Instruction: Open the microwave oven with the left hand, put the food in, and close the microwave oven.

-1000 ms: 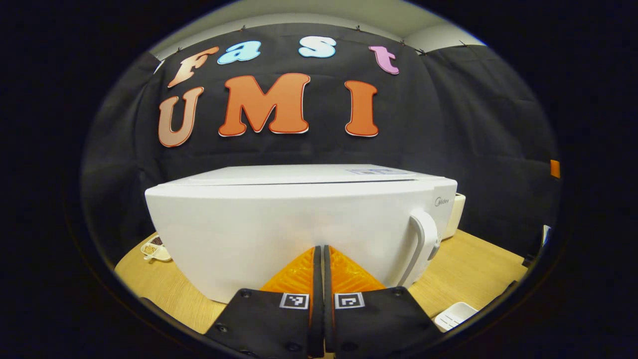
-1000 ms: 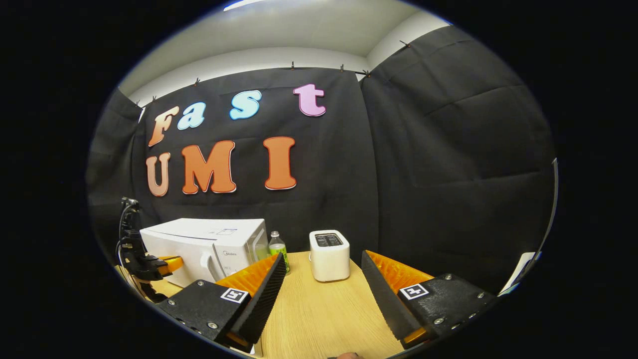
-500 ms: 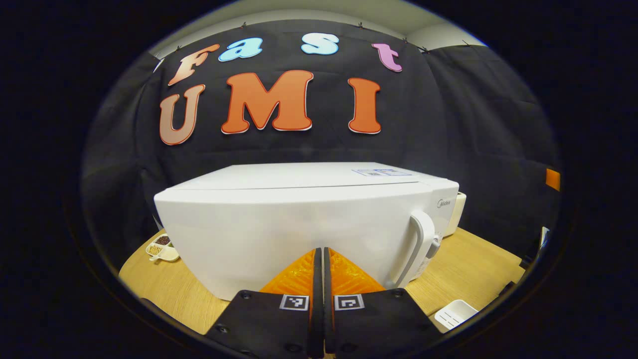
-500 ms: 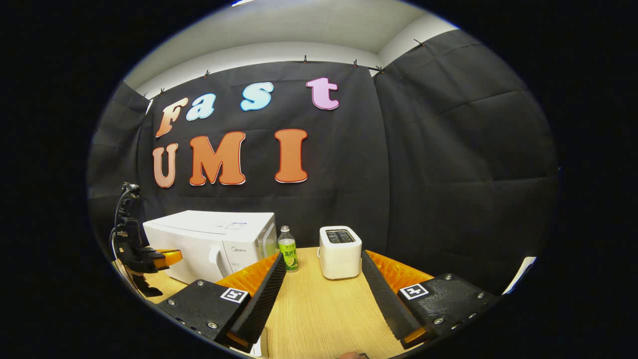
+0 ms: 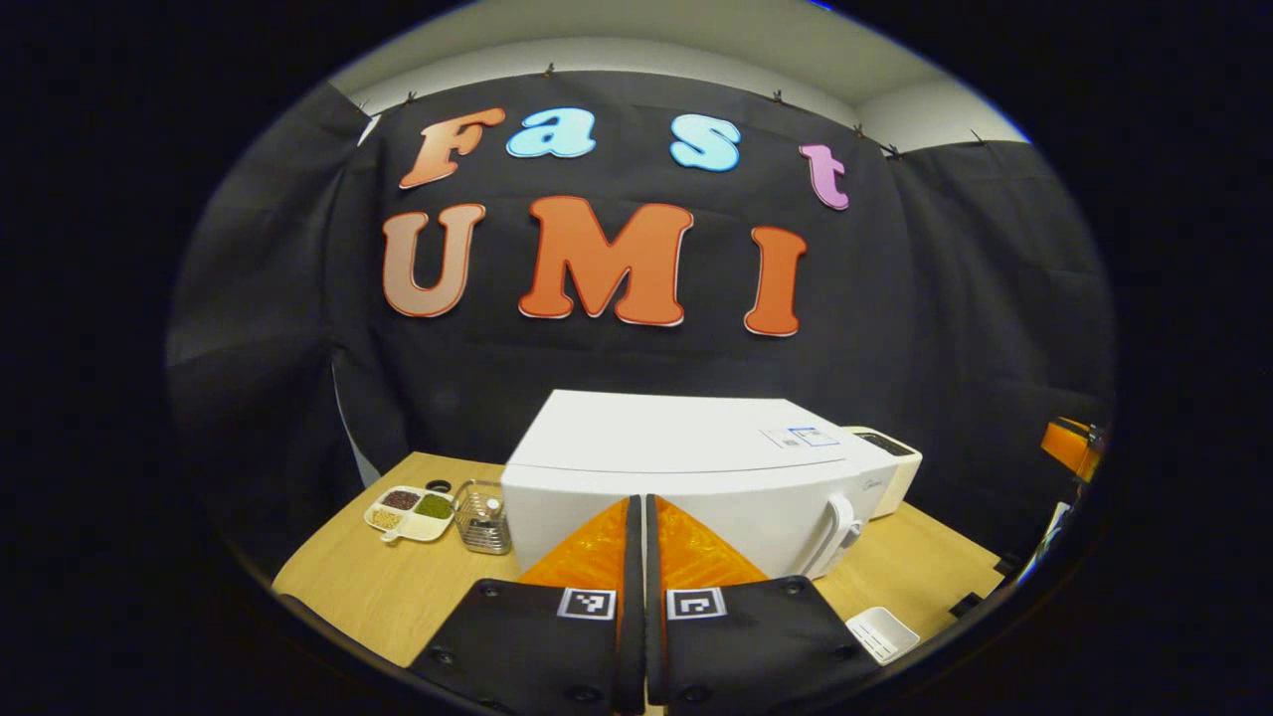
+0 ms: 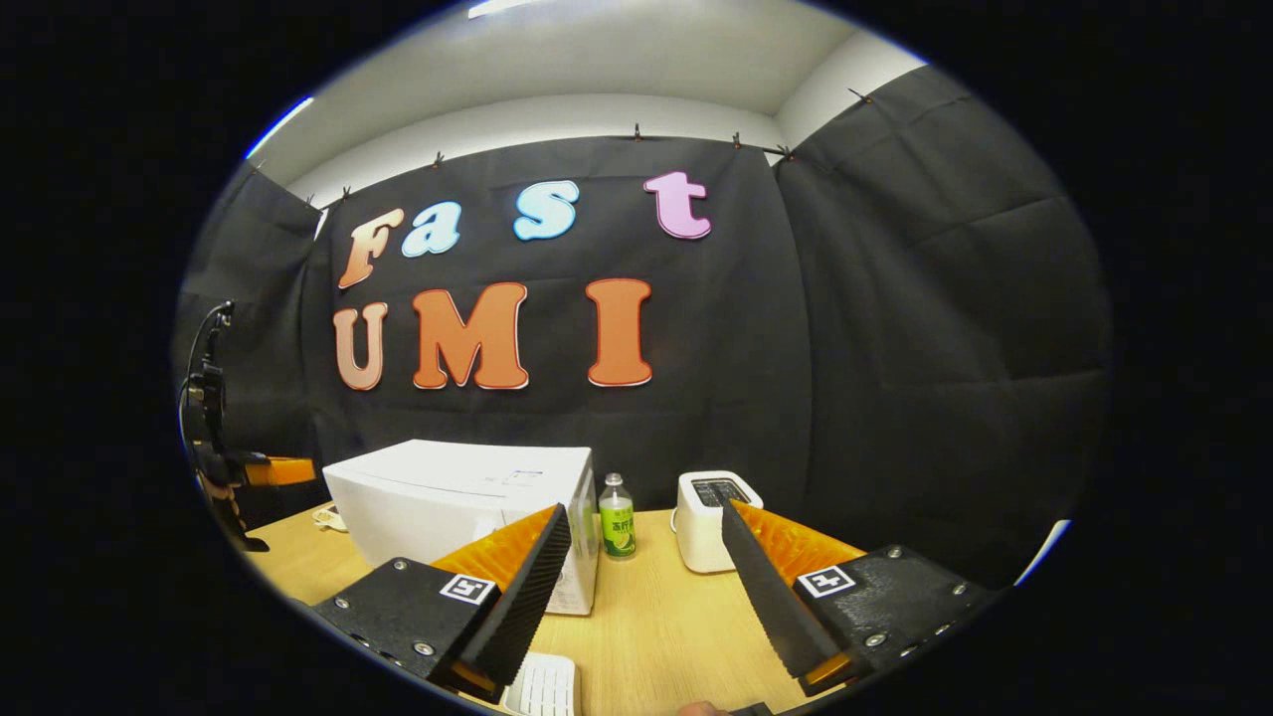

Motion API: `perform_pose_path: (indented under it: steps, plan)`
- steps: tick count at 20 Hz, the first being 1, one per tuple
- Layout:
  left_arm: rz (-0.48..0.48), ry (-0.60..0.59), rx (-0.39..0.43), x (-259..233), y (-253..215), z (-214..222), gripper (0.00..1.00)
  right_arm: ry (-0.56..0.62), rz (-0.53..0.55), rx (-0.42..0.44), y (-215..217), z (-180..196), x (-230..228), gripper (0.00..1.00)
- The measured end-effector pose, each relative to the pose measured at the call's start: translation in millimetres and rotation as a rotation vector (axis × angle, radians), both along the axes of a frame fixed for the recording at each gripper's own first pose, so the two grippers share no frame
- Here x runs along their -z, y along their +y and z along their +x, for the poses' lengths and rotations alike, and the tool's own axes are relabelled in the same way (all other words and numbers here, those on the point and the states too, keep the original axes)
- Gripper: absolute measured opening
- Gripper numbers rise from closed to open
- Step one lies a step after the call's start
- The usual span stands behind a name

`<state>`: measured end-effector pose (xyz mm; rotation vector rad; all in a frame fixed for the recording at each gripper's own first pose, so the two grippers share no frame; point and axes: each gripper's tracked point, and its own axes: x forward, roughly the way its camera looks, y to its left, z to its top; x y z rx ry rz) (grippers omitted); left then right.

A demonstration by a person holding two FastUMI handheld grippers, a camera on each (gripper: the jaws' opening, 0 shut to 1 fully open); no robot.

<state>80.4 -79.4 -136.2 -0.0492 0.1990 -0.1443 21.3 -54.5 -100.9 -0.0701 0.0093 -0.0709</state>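
The white microwave (image 5: 696, 477) stands on the wooden table with its door closed and its curved handle (image 5: 840, 527) on the right side of the front. My left gripper (image 5: 638, 512) is shut with nothing between its orange fingers, well back from the door and pointing at it. My right gripper (image 6: 644, 509) is open and empty, above the table to the right of the microwave (image 6: 467, 497). The left gripper (image 6: 264, 469) also appears far off at the left edge of the right gripper view. A divided white dish of grains (image 5: 408, 512) lies left of the microwave.
A wire basket (image 5: 484, 517) stands beside the dish. A green-labelled bottle (image 6: 617, 517) and a white toaster (image 6: 711, 507) stand right of the microwave. A white ribbed tray (image 6: 545, 684) lies near the table's front edge, also seen in the left gripper view (image 5: 880, 631).
My left gripper has drawn back and up from the microwave door, which now looks much smaller. The right gripper view has shifted, so the microwave sits nearer its centre. Both jaws are unchanged.
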Motion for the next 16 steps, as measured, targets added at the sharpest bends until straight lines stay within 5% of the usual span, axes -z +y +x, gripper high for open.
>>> perform_pose_path:
  steps: [2, 5, 6, 7, 11, 16]
  plan:
    - [0.021, -0.034, -0.027, -24.6, 24.2, -9.9, 0.12, -0.017, -0.002, -0.017, 11.4, -0.8, -10.6, 0.95]
    - [0.064, -0.099, -0.053, -63.5, 53.7, -20.5, 0.81, -0.026, -0.001, -0.045, 28.5, -1.1, -21.6, 0.95]
    - [0.053, -0.100, -0.061, -67.4, 63.0, -28.1, 0.82, -0.024, -0.004, -0.053, 34.3, -1.0, -23.9, 0.95]
    - [0.044, -0.095, -0.082, -75.0, 71.8, -32.7, 0.97, -0.023, -0.006, -0.061, 39.0, -2.0, -26.7, 0.95]
    - [0.109, -0.129, -0.174, -98.2, 112.5, -51.1, 1.00, -0.028, -0.013, -0.094, 55.5, -5.3, -38.4, 0.95]
    - [0.135, -0.170, -0.170, -109.0, 111.5, -70.4, 0.97, -0.029, -0.009, -0.098, 60.7, -8.9, -44.8, 0.95]
